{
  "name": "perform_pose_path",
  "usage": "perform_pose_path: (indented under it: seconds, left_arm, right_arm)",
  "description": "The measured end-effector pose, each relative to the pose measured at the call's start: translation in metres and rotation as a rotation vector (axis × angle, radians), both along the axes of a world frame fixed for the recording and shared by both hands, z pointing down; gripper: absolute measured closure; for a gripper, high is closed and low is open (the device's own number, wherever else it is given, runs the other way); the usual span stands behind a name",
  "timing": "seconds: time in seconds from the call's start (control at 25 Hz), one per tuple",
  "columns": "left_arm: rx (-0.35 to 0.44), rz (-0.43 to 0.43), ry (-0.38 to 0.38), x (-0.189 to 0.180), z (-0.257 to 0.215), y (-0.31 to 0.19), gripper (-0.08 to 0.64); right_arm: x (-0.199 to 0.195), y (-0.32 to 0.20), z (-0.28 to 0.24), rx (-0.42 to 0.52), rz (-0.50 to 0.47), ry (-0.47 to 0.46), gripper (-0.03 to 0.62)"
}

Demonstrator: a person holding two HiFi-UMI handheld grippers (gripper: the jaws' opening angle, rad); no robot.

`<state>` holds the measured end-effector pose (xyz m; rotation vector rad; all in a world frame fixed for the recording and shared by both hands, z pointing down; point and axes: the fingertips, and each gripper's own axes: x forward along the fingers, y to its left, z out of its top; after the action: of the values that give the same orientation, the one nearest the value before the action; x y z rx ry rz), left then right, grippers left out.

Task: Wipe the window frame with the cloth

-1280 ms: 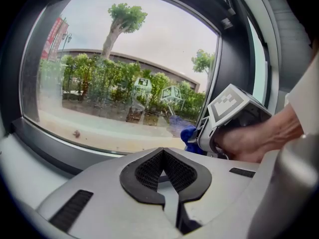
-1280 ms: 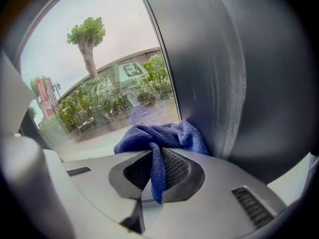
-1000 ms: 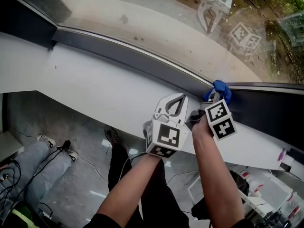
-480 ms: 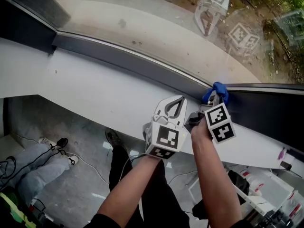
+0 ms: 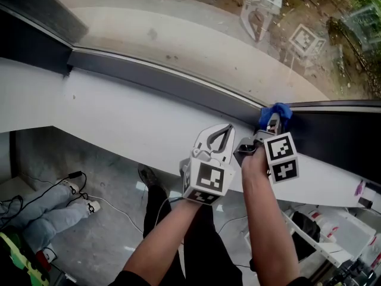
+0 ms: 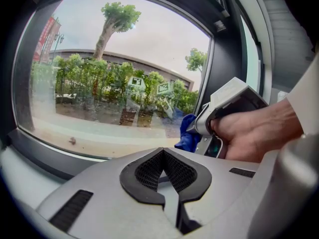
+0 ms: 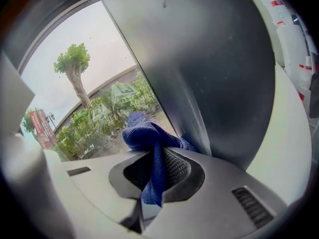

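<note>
A blue cloth (image 5: 276,112) is pinched in my right gripper (image 5: 272,124), which is shut on it and presses it against the dark window frame (image 5: 178,83) at the corner where the upright post (image 7: 209,68) meets the bottom rail. In the right gripper view the cloth (image 7: 152,143) bunches out past the jaws, touching the post beside the glass. My left gripper (image 5: 218,137) hovers just left of the right one over the white sill (image 5: 119,115), shut with nothing in it. In the left gripper view the cloth (image 6: 188,132) and my right hand show at the right.
The glass pane (image 5: 196,34) reflects both marker cubes. The dark frame continues right of the corner (image 5: 339,133). Below the sill are a grey floor with cables (image 5: 113,210), a seated person's legs (image 5: 41,210) at lower left, and white shelving (image 5: 333,237) at lower right.
The view shifted slightly; my right gripper with the cloth has edged a little right and up along the frame corner. The left gripper stays beside it.
</note>
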<state>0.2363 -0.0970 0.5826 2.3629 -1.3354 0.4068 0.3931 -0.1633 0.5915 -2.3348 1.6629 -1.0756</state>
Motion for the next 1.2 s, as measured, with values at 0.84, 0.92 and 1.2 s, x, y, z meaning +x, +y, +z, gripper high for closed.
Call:
perform_pose_path:
  seconds: [0.84, 0.92, 1.2]
  left_arm:
    - [0.102, 0.126, -0.027, -0.004, -0.044, -0.018, 0.557]
    - [0.112, 0.150, -0.033, -0.001, -0.048, -0.023, 0.557]
    - [0.153, 0.216, -0.023, 0.008, -0.077, -0.030, 0.555]
  right_arm:
    - [0.005, -0.004, -0.046, 0.123, 0.101, 0.075, 0.563]
    - [0.007, -0.005, -0.052, 0.131, 0.115, 0.089, 0.563]
    - [0.008, -0.002, -0.064, 0.123, 0.156, 0.063, 0.563]
